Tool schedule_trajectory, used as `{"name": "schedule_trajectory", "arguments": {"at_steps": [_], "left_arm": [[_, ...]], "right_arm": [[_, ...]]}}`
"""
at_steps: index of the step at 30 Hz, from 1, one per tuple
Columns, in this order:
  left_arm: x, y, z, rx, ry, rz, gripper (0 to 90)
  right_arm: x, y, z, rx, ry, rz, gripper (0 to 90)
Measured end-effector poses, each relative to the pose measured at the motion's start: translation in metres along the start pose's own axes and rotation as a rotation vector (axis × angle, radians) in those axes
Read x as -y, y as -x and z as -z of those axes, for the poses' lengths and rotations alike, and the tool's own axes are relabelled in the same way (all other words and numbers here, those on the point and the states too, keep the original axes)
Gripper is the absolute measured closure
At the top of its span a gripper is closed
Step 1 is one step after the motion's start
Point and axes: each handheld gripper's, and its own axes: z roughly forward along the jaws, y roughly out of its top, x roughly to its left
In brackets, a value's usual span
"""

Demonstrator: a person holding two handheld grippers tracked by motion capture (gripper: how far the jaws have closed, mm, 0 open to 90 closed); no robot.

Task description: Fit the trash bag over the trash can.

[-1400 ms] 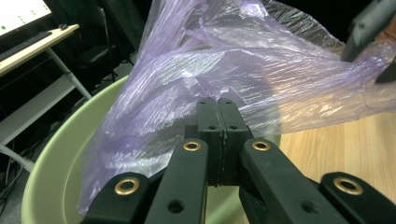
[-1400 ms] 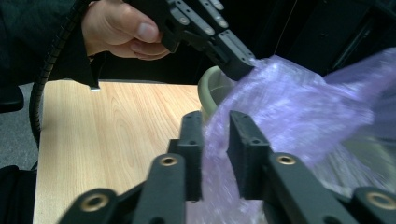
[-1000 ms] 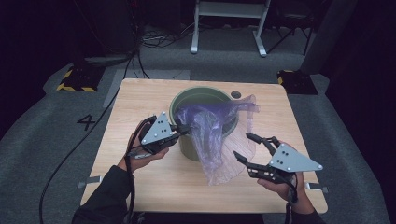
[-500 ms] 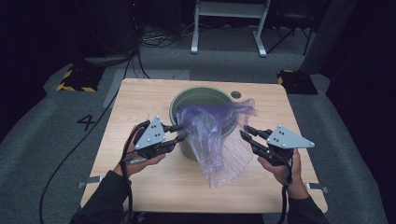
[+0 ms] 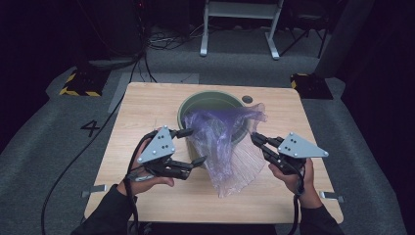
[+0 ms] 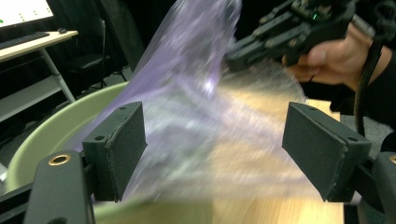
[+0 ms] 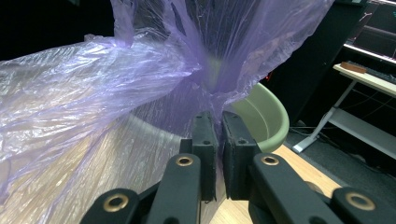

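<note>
Over the near rim of the green bin [image 5: 188, 108] at table centre hangs the purple plastic bag [image 5: 226, 142], part inside the bin, the rest spilling onto the wooden table [image 5: 147, 105] toward the near edge. Its long axis runs from the bin mouth down to a ragged tail pointing near and slightly right.

The right gripper [image 5: 256, 140] has just been closing and is now clamped on a fold of film at the bag's right side (the right gripper view shows plastic pinched between the pads). The left gripper [image 5: 193, 146] has just been opening; its jaws stand apart at the bag's left edge, pressing nothing.

Judgement: the step is re-gripping to spread the mouth over the rim. Left should take a single layer near the mouth edge, not the tail, while right holds tension without tearing.
</note>
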Motion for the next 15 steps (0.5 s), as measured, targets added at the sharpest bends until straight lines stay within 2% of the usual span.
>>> {"name": "schedule_trajectory", "arguments": {"at_steps": [5, 8, 10, 12, 14, 15], "left_arm": [[-0.019, 0.012, -0.025, -0.005, -0.046, -0.019, 20.9], [-0.022, 0.013, -0.042, -0.027, -0.089, -0.02, 20.7], [-0.021, 0.011, -0.052, -0.07, -0.132, -0.03, 21.8], [-0.018, 0.006, -0.057, -0.085, -0.16, -0.024, 33.0], [-0.015, 0.0, -0.056, -0.098, -0.174, -0.016, 39.6], [-0.013, -0.003, -0.054, -0.109, -0.175, -0.014, 46.1]], "right_arm": [[-0.002, -0.003, 0.0, -0.007, 0.007, 0.012, 85.5], [-0.002, -0.003, 0.0, -0.01, 0.013, 0.015, 85.4], [-0.002, -0.003, 0.002, -0.013, 0.017, 0.013, 85.5], [-0.001, -0.002, 0.003, -0.01, 0.02, 0.014, 85.3], [0.0, -0.001, 0.004, -0.005, 0.02, 0.008, 85.3], [0.001, 0.0, 0.005, -0.002, 0.02, 0.005, 85.1]]}}
